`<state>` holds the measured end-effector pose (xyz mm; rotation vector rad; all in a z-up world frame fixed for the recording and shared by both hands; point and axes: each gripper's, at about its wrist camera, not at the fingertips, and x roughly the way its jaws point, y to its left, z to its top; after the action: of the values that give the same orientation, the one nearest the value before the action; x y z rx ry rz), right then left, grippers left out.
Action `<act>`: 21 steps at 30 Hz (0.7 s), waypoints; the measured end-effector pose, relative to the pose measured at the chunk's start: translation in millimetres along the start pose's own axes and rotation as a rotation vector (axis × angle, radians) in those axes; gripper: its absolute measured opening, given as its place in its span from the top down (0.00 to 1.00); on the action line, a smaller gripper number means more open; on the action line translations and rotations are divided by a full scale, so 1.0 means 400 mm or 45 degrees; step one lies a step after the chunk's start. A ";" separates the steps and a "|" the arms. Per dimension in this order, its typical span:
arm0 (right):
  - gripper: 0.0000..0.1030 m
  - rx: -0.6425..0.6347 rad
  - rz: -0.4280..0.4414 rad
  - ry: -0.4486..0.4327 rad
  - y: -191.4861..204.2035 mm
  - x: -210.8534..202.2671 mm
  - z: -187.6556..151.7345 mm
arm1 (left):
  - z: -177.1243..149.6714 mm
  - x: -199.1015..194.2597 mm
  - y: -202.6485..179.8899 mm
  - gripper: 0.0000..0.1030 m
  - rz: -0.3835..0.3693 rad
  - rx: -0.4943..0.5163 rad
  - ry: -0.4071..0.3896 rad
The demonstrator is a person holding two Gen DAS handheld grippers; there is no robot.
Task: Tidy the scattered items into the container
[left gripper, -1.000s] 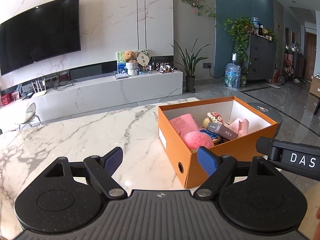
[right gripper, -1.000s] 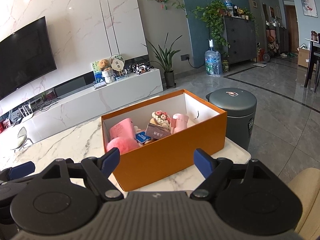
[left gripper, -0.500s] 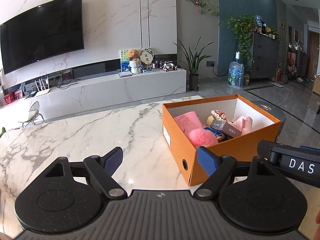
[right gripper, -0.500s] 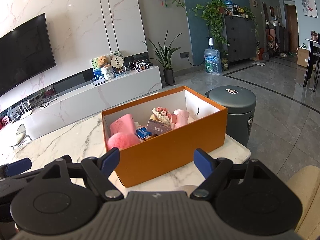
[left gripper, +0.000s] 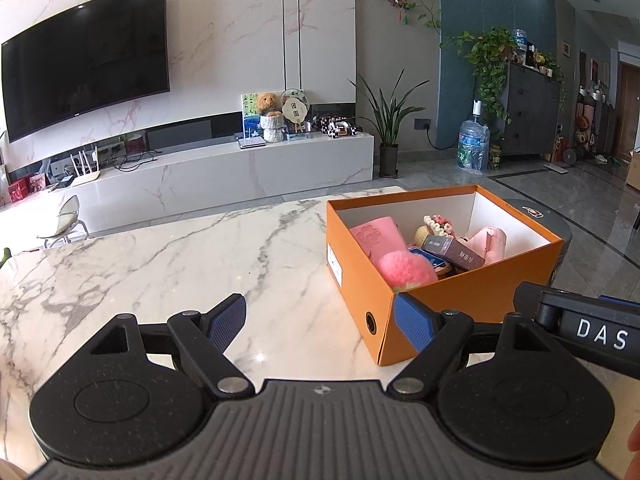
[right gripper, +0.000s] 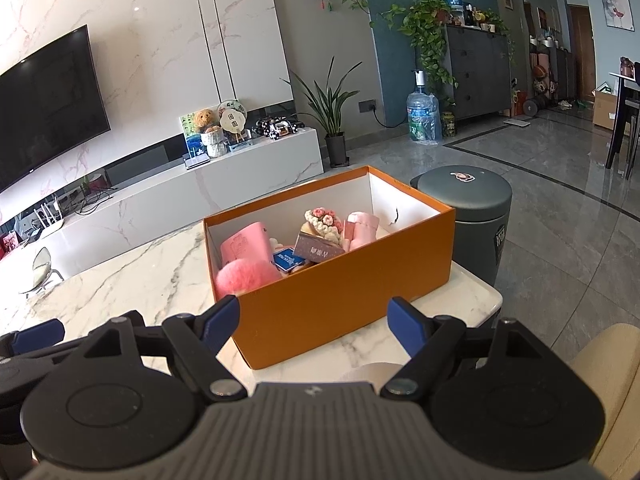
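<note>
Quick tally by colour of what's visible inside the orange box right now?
Pink: 3 - fluffy pink pompom, flat pink embossed pouch, pale pink soft case
Blue: 1 - small blue card pack
Brown: 1 - dark brown carton
Cream: 1 - flower-topped crocheted piece
Total: 6 visible

The pink pompom (right gripper: 244,276) and small cartons (right gripper: 318,249) hide the orange box's (right gripper: 344,304) floor
</note>
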<state>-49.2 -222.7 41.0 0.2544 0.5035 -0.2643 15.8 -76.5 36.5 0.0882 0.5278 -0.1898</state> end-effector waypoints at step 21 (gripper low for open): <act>0.20 0.008 -0.011 0.006 -0.002 -0.003 -0.007 | -0.007 -0.002 0.001 0.08 0.002 0.007 0.006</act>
<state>-51.6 -222.3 39.3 0.2590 0.5084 -0.2736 13.5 -75.4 34.5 0.0944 0.5323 -0.1894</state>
